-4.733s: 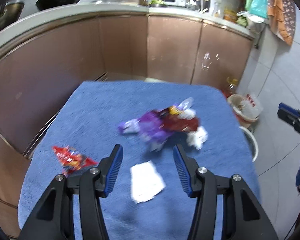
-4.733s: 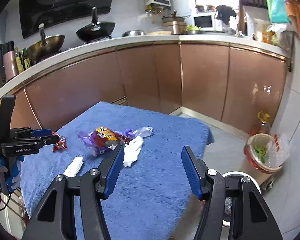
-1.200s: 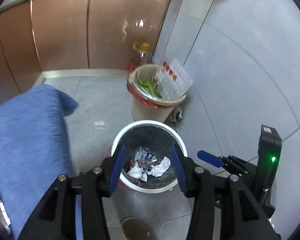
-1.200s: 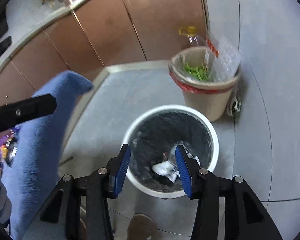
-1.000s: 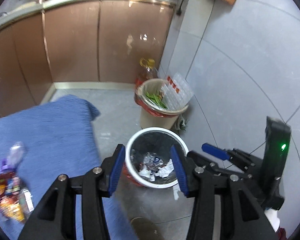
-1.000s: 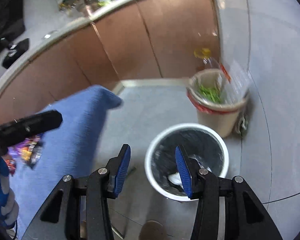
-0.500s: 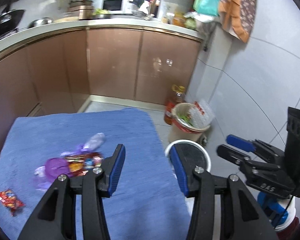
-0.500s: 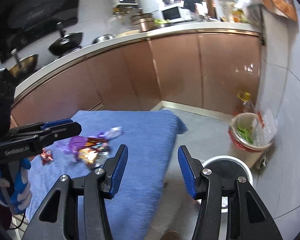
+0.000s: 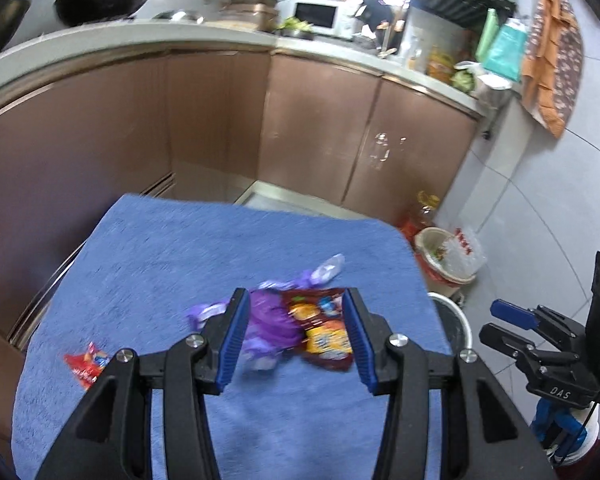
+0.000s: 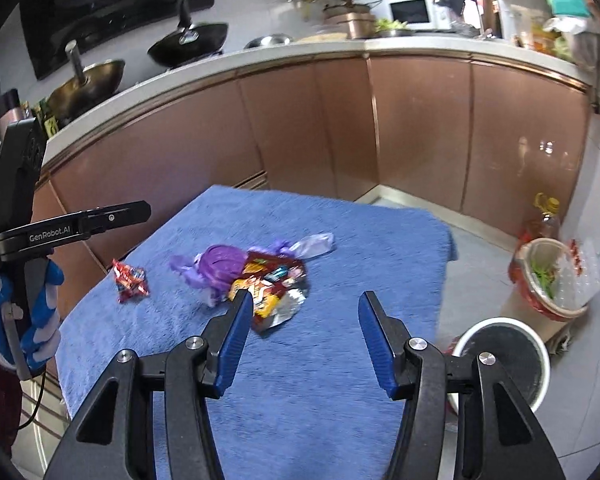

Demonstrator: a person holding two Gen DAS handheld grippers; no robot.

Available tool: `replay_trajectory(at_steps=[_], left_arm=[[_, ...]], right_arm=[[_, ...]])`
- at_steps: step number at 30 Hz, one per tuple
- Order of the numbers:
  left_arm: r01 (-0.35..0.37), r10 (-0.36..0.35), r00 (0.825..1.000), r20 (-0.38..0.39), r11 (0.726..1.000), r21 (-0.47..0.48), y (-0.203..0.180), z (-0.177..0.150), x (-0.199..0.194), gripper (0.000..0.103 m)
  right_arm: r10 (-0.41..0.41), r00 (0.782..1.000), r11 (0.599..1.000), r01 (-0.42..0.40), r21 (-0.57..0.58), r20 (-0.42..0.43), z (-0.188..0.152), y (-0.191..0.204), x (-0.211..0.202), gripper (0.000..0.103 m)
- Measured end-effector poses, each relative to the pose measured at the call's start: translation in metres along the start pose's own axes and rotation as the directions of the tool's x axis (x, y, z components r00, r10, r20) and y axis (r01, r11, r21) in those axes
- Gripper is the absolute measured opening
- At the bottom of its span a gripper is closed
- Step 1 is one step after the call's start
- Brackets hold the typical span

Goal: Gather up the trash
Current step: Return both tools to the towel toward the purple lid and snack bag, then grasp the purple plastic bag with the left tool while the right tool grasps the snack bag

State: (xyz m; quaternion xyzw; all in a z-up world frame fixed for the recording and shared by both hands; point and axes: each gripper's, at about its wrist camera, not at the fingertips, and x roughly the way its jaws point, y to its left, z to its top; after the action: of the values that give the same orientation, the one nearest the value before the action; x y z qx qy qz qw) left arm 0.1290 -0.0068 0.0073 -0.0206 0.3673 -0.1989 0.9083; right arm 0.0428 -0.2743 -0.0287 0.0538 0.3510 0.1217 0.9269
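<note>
On the blue cloth table lies a heap of trash: a purple bag, a dark red snack wrapper and a clear plastic scrap. A small red wrapper lies apart at the left. My left gripper hovers open above the heap, holding nothing. My right gripper hangs over the cloth just right of the snack wrapper and purple bag. Its jaws are opening and nothing is between them. The white bin stands on the floor at the right.
A beige bin with greens and an oil bottle stand beyond the white bin. Brown cabinets curve behind the table. A gloved hand holds the left gripper at the table's left side.
Both grippers swung from above the white bin back over the table. The trash heap came into view under them, and the right jaws widened. The white paper scraps seen earliest are gone from the cloth.
</note>
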Motion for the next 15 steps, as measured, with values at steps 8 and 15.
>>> replay_trajectory(at_steps=[8,15], left_arm=[[0.000,-0.004,0.991,-0.131,1.000,-0.031,0.036,-0.029,0.049,0.046],[0.035,-0.030,0.981,-0.192,0.999,0.024,0.037,-0.040,0.074,0.046]], right_arm=[[0.063,0.990,0.998,-0.065,-0.018,-0.127,-0.005,0.024,0.069,0.057],[0.064,0.974,0.996,-0.076,-0.048,-0.216,-0.008,0.043,0.126,0.062]])
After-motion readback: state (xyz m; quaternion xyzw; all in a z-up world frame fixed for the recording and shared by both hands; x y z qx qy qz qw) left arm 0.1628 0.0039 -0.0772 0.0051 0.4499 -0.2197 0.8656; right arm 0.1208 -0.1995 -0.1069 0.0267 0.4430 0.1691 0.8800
